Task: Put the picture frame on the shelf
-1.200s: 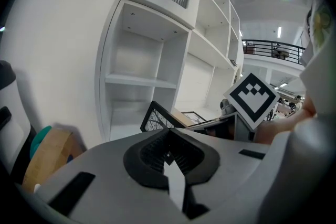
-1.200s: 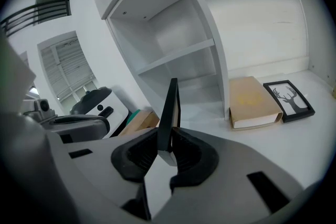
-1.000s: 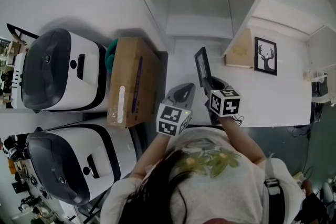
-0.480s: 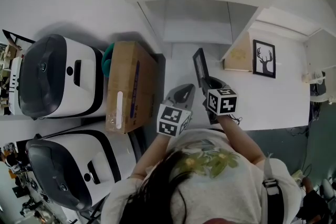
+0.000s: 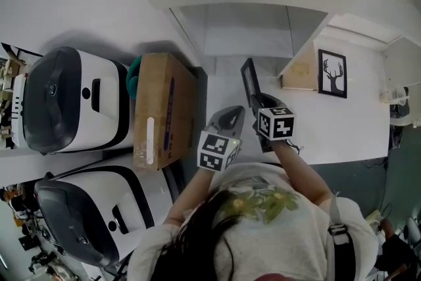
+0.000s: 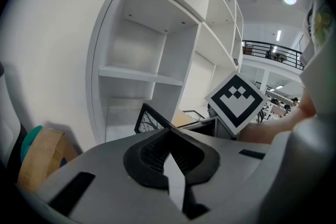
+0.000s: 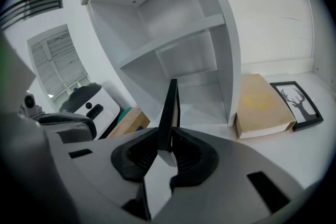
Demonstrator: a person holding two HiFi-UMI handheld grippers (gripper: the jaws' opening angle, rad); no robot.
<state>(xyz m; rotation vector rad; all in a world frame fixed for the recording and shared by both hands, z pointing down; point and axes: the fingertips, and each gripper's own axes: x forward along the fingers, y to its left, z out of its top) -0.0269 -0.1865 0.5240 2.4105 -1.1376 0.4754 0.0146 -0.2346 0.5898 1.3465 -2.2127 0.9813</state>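
Note:
A black picture frame (image 5: 249, 81) stands edge-up over the white table, in front of the white shelf unit (image 5: 245, 28). My right gripper (image 5: 258, 102) is shut on its lower edge. In the right gripper view the frame (image 7: 170, 105) rises edge-on from between the pads of that gripper (image 7: 168, 139), facing the shelf's (image 7: 173, 44) lower compartments. My left gripper (image 5: 230, 114) hovers just left of the right one, shut and holding nothing. In the left gripper view its jaws (image 6: 168, 132) meet, with the frame (image 6: 148, 119) and shelf (image 6: 142, 73) beyond.
A second black frame with a deer print (image 5: 332, 73) leans beside a tan block (image 5: 299, 66) on the table (image 5: 348, 128) at the right. Left of the shelf lie a cardboard box (image 5: 161, 108) and two white-and-black machines (image 5: 72, 99).
My right gripper has edged the frame slightly forward and left, toward the shelf. The left gripper has barely moved.

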